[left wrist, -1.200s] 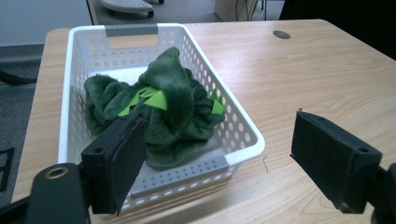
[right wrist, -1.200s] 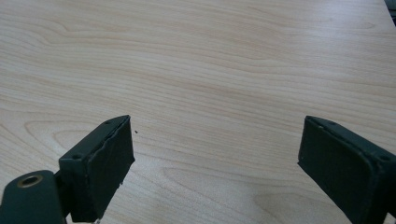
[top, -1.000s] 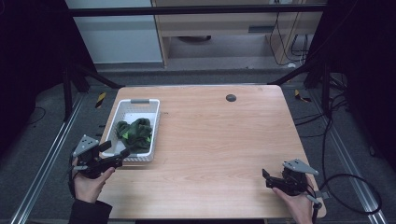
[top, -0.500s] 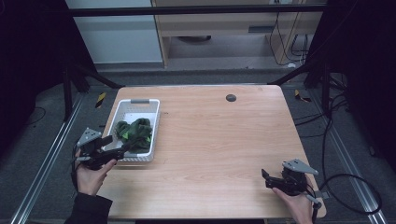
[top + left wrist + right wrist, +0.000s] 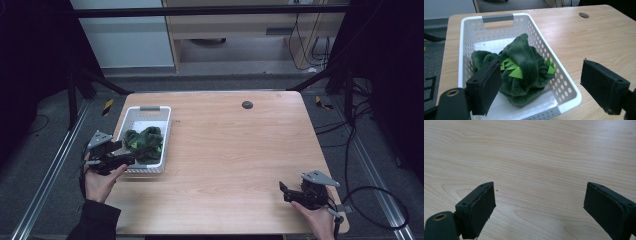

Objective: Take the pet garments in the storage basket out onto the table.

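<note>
Black tools — left tool (image 5: 116, 159), right tool (image 5: 286, 192) — grey triangular top plates, trailing cables; dark sleeve (image 5: 97, 220)

A pale wooden counter (image 5: 235, 150) with a round dark cable hole (image 5: 247, 104) near its far edge stands on grey floor (image 5: 45, 130), black frame bars (image 5: 210, 11) overhead, cables (image 5: 372, 197) trailing on the right.

No legible text, no labels, no brand marks, no numbers, no signs readable on any surface in these views
</note>
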`<action>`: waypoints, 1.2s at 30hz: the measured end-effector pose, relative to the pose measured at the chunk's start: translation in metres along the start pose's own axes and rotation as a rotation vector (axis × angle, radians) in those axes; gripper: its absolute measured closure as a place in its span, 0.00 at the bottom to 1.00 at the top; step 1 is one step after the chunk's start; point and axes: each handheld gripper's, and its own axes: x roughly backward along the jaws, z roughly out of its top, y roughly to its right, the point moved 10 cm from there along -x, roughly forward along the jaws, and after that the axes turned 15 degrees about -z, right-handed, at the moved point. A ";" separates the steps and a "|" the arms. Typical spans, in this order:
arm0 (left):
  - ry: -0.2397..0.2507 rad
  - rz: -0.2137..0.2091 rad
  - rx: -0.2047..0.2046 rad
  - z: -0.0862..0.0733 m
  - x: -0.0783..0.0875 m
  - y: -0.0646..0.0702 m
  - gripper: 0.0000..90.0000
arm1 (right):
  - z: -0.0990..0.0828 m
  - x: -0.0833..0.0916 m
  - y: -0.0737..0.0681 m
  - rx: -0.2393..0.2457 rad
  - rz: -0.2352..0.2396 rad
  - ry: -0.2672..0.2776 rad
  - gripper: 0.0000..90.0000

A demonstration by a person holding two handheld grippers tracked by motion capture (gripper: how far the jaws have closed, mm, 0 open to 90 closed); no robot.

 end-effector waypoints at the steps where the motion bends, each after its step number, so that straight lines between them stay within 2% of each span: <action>1: -0.010 0.005 -0.002 0.000 -0.001 -0.002 0.18 | 0.000 0.000 0.000 0.000 0.001 0.000 0.11; 9: -0.029 0.012 -0.005 0.006 -0.008 -0.005 0.18 | 0.000 0.000 -0.001 0.000 0.005 -0.004 0.11; 24: -0.102 0.016 -0.014 0.014 -0.027 -0.011 0.18 | -0.001 -0.001 -0.001 -0.006 0.015 -0.014 0.11; 33: -0.139 0.021 -0.008 0.015 -0.033 -0.017 0.17 | -0.001 0.000 -0.001 -0.004 0.018 -0.015 0.11; 36: -0.171 0.021 -0.008 0.012 -0.037 -0.021 0.16 | -0.002 -0.002 0.000 0.002 0.015 -0.017 0.11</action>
